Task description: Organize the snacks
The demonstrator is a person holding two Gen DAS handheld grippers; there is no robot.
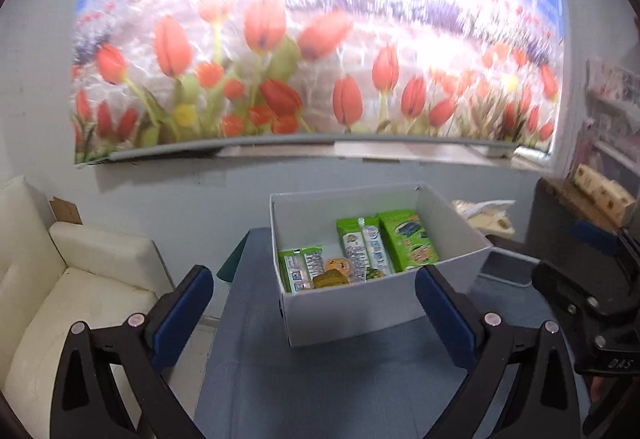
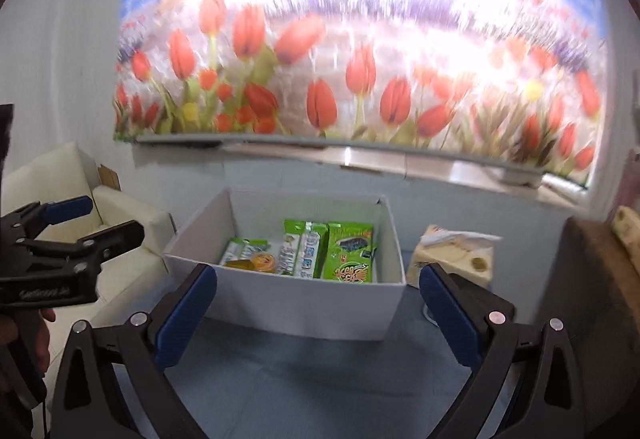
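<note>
Both my grippers, left [image 1: 314, 303] and right [image 2: 318, 303], gape wide and empty, nothing left to carry. Snacks [image 2: 348, 257] stand packed upright in the box [image 2: 304, 303] at 12 o'clock, likely to save room.

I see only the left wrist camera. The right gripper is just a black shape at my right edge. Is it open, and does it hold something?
Observer: The right gripper is wide open. Nothing is between its fingers; only the white box shows beyond them.
Operator: Something pale sticks out behind the box on the right. What is it?
Observer: A tissue pack, beside the box's right wall, with a tissue sticking out on top. I cannot tell if it touches the box.
Operator: Can you see my own gripper from there?
Observer: Yes, the left gripper is at the left edge, open, and the fingers of a hand show below it.
</note>
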